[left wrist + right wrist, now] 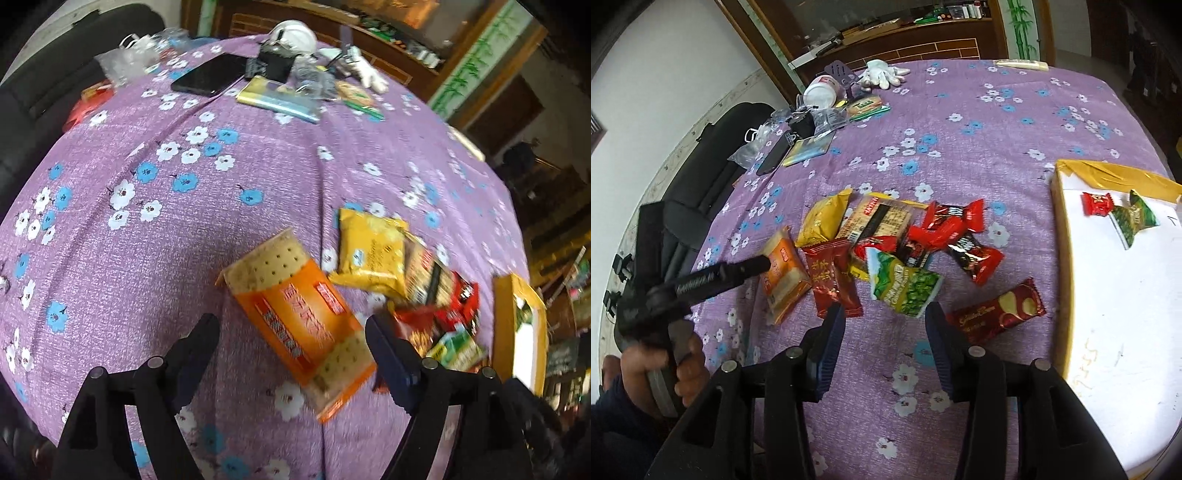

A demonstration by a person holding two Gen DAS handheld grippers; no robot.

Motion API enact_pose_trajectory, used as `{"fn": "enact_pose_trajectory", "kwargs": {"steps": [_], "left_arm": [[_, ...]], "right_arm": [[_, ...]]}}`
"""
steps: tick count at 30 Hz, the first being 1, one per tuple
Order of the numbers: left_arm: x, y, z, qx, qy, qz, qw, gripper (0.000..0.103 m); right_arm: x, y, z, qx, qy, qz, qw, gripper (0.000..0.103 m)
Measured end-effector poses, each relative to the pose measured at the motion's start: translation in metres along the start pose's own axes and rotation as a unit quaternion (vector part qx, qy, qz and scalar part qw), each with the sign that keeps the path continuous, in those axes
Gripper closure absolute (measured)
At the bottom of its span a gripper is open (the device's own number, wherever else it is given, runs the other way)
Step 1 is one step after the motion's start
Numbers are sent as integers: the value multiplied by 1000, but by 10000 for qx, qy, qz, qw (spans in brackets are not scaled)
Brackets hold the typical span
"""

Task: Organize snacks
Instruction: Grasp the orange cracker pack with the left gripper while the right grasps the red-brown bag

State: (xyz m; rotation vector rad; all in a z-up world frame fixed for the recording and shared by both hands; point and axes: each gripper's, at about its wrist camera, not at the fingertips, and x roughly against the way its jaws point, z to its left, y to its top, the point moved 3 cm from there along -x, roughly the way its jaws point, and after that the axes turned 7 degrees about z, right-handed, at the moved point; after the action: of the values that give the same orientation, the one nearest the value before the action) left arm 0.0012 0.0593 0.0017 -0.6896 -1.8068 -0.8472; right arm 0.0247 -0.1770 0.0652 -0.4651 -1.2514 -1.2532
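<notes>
A pile of snack packets lies on the purple flowered tablecloth (960, 122). My left gripper (291, 328) is open, its jaws on either side of an orange cracker packet (295, 314), which also shows in the right wrist view (783, 273). My right gripper (884, 314) is open and empty, just short of a green pea packet (905, 284). A white box with gold rim (1108, 295) at the right holds a red candy (1097, 204) and a green packet (1134, 218). A dark red chip packet (997, 314) lies beside my right gripper.
A yellow packet (369, 251), a dark red sachet (833, 280) and several red candies (949, 225) lie in the pile. A phone (210, 75), white gloves (882, 74), a white jar (822, 94) and clutter sit at the table's far side. A black chair (713, 177) stands at the left.
</notes>
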Motion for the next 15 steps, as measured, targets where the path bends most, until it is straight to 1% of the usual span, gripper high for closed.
{"fn": "enact_pose_trajectory", "kwargs": {"steps": [1, 3, 6, 8, 10, 12, 14, 15], "left_arm": [[-4, 3, 0, 73, 84, 66, 9999, 18], [-13, 8, -3, 141, 128, 181, 9997, 18], [-26, 12, -10, 13, 360, 226, 9991, 18], [-34, 14, -15, -250, 554, 241, 9979, 18], [-36, 13, -18, -485, 630, 139, 9967, 18], [-36, 11, -17, -733, 603, 53, 9955, 19], [-34, 8, -15, -998, 546, -14, 9935, 24], [-32, 5, -12, -1186, 550, -57, 9914, 25]], "right_arm": [[1, -1, -2, -25, -9, -10, 10000, 59], [4, -3, -8, -76, -35, -28, 10000, 59], [6, -5, -13, -133, -57, -38, 9999, 59], [6, -4, -13, -129, -69, -43, 9999, 59], [6, -5, -12, -92, -52, -42, 9999, 59], [5, -5, -9, -24, -51, -36, 10000, 59], [2, -4, -3, 49, -14, -6, 10000, 59], [0, -4, 0, 90, 8, 11, 10000, 58]]}}
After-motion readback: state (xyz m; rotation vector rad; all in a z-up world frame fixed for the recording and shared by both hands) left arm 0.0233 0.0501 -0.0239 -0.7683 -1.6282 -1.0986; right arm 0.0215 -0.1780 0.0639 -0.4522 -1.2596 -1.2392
